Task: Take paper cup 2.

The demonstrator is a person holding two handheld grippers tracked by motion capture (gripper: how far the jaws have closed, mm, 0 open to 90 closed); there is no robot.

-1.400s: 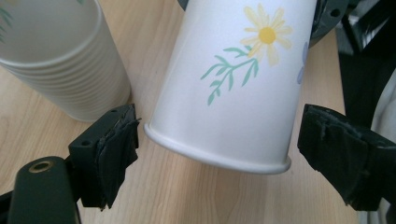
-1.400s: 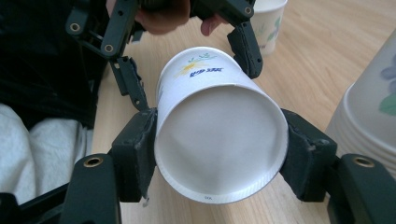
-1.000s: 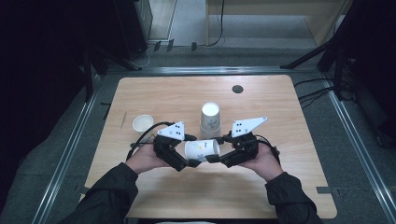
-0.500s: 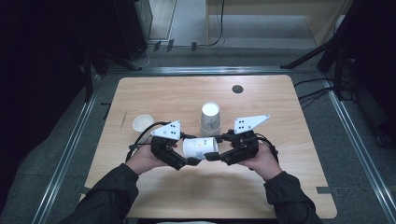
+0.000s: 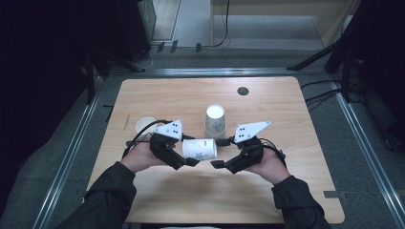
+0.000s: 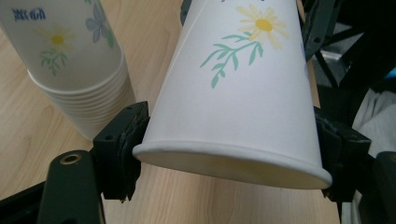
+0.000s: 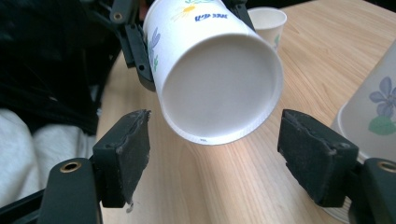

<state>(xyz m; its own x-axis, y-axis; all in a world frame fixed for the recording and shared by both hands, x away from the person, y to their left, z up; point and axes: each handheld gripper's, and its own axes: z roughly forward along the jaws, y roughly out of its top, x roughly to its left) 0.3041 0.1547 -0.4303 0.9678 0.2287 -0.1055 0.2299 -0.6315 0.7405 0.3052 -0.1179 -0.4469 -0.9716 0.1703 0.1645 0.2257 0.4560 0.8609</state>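
Observation:
A white paper cup with a flower print (image 5: 199, 149) lies on its side above the table, between both hands. My left gripper (image 5: 192, 150) is shut on it near the rim; its jaws have just been closing, and the pads (image 6: 126, 140) press the cup wall (image 6: 233, 93). My right gripper (image 5: 218, 152) faces the cup's base (image 7: 219, 88). Its jaws have just been opening and stand apart, with a gap between each pad (image 7: 130, 149) and the cup.
An upside-down stack of several matching cups (image 5: 215, 120) stands just behind the grippers, close to the right one (image 7: 373, 112). A single upright cup (image 5: 144, 125) sits at the left. A dark round hole (image 5: 243, 90) marks the wooden table (image 5: 286, 109) at the back.
The left jaws have closed on the rim end of the cup. The right jaws have spread off its base end. Both hands stay almost where they were.

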